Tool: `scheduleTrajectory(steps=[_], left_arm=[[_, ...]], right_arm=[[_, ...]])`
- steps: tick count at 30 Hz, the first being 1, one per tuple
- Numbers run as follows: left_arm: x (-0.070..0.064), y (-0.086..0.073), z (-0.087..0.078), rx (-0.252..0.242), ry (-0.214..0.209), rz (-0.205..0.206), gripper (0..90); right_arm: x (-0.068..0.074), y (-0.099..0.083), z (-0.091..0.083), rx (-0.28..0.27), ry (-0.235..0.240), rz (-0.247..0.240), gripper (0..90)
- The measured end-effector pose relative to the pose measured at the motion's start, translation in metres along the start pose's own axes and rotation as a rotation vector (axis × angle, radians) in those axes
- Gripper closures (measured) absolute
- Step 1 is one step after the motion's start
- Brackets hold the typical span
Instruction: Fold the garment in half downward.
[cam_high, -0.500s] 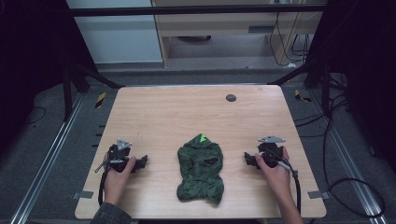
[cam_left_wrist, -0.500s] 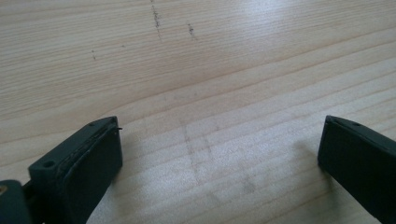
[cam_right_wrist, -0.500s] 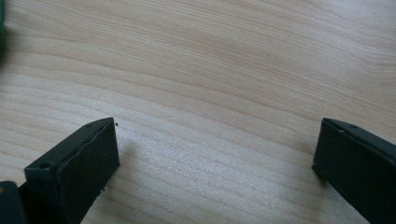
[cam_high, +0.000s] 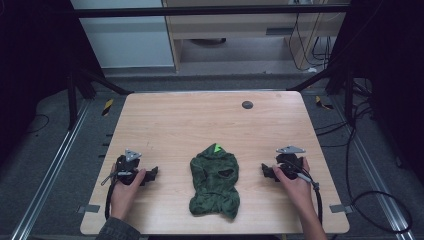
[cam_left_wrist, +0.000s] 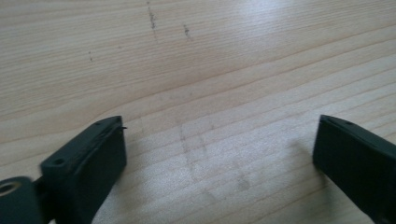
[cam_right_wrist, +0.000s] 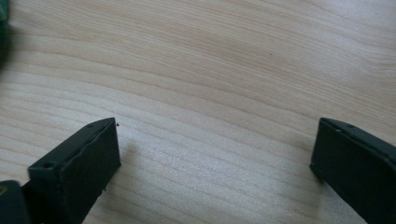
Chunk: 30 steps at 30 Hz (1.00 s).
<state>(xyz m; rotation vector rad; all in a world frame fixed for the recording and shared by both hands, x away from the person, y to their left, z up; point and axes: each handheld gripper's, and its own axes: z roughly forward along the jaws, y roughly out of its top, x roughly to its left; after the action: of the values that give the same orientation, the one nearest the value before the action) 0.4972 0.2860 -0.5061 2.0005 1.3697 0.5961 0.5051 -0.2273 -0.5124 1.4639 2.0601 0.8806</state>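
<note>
On a pale wooden table (cam_high: 200, 120), one crumpled dark green garment (cam_high: 214, 180) with a bright green tag lies near the front edge, midway between two hand-held grippers and apart from both. The left gripper (cam_high: 150, 174) and the right gripper (cam_high: 265, 171) each rest low on the board, black block-shaped jaws spread wide over bare, fine-grained wood. One small round dark disc (cam_high: 247, 105) sits near the far edge. No lettering is legible.

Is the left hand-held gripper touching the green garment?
No, the left hand-held gripper rests on bare table, apart from the green garment.
</note>
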Motion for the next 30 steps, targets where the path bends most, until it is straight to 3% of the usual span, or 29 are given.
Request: scheduleTrajectory(steps=[2,7,13,15,17,18,21,25,30], left_arm=[[-0.002,0.002,-0.003,-0.026,-0.012,0.004,4.2],[-0.006,0.004,-0.005,-0.050,-0.021,0.015,4.6],[-0.027,0.013,-0.001,-0.063,-0.089,0.039,7.6],[-0.036,0.018,-0.001,-0.061,-0.114,0.057,10.0],[-0.042,0.026,-0.001,-0.061,-0.137,0.075,12.3],[-0.048,0.037,-0.001,-0.059,-0.156,0.097,13.7],[-0.052,0.046,0.000,-0.053,-0.174,0.114,18.4],[-0.062,0.065,0.004,-0.042,-0.242,0.121,22.7],[-0.081,0.087,0.012,-0.036,-0.270,0.192,30.7]], right_arm=[[0.004,0.002,-0.003,-0.011,-0.001,0.003,10.7],[0.015,0.008,-0.008,-0.053,0.023,-0.025,14.1],[0.033,0.019,-0.010,-0.070,0.091,-0.065,28.5],[0.046,0.025,-0.011,-0.070,0.137,-0.090,38.1],[0.050,0.027,-0.011,-0.067,0.152,-0.105,40.5],[0.057,0.032,-0.011,-0.068,0.174,-0.127,46.8],[0.060,0.036,-0.010,-0.073,0.190,-0.139,51.0],[0.069,0.048,-0.008,-0.058,0.226,-0.168,58.8],[0.079,0.063,-0.001,-0.039,0.272,-0.221,67.9]])
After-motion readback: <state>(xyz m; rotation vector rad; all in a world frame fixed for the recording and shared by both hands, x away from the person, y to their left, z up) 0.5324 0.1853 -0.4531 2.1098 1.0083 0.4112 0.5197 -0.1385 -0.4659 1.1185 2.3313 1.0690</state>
